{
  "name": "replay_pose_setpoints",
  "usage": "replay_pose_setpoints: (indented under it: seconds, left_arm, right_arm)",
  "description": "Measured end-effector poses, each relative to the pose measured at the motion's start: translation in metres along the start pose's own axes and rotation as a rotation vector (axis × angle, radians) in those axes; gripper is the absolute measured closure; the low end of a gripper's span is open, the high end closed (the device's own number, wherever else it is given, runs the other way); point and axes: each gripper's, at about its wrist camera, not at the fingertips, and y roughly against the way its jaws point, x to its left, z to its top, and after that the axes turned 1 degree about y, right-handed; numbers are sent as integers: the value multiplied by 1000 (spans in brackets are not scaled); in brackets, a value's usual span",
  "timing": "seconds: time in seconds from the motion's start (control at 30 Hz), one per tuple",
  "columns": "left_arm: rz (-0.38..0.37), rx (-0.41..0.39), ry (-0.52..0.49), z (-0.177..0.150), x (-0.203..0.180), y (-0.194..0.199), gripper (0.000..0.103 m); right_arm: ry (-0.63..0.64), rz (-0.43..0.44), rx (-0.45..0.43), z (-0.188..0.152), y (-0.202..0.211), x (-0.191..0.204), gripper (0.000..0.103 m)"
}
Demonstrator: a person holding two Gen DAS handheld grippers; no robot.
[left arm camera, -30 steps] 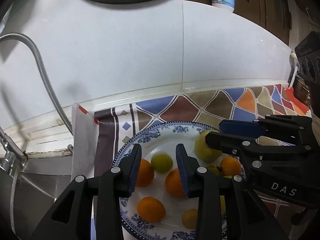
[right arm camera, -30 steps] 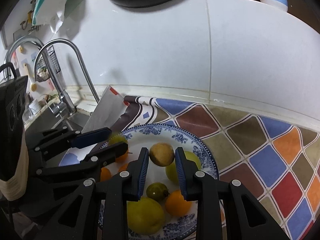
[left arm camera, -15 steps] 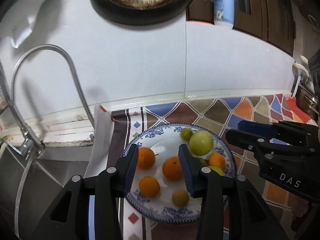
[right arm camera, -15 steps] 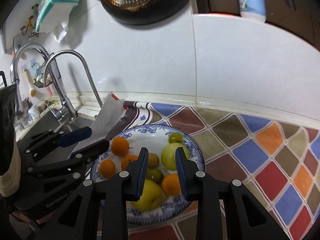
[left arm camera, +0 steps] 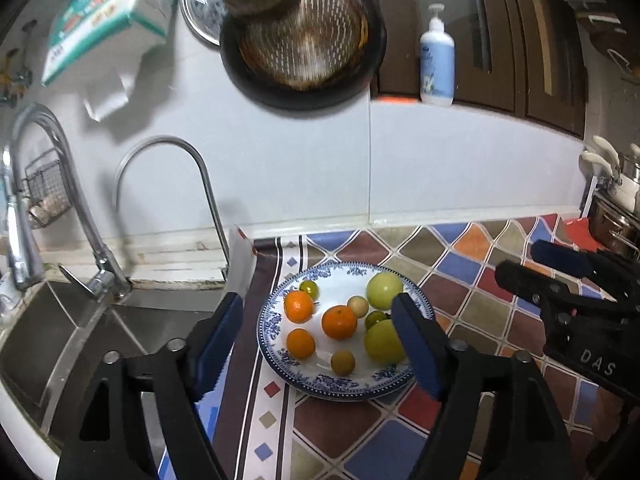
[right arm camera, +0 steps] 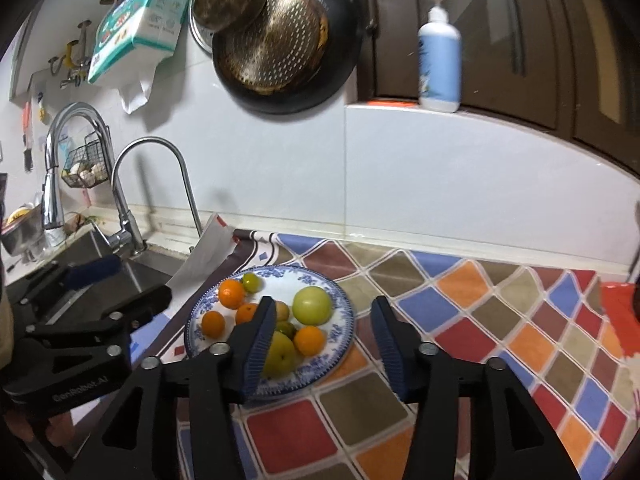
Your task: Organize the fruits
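A blue-patterned white plate (left arm camera: 276,322) (right arm camera: 343,322) sits on the colourful mat near the sink. It holds several fruits: oranges (left arm camera: 339,322) (right arm camera: 231,292), two large green fruits (left arm camera: 385,285) (right arm camera: 312,305) and some small green ones (left arm camera: 309,288). My left gripper (left arm camera: 316,340) hangs above and short of the plate, jaws opening wide, with nothing between the pads. My right gripper (right arm camera: 323,312) hovers likewise over the plate's near right side, jaws opening and empty. Each gripper also shows in the other's view: the right gripper (left arm camera: 520,260) and the left gripper (right arm camera: 140,280).
A steel sink (left arm camera: 60,340) with a curved faucet (left arm camera: 168,148) lies left of the plate. The diamond-patterned mat (right arm camera: 480,320) stretches right. A black pan (left arm camera: 304,52), a tissue pack (left arm camera: 104,20) and a soap bottle (left arm camera: 437,60) are on the wall. Pots (left arm camera: 616,216) stand far right.
Both grippers have drawn back and up from the plate, which now looks smaller. Their jaws went from nearly shut to wide apart.
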Motion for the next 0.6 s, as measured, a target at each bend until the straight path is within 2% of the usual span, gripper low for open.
replay_pose_setpoints:
  seconds: [0.27, 0.6]
  left_arm:
    - [28, -52, -9, -5, -14, 43, 10]
    - [34, -94, -38, -17, -37, 87, 5]
  right_arm:
    - [-12, -66, -38, -12, 50, -4, 36]
    - [-14, -107, -46, -33, 98, -13, 30]
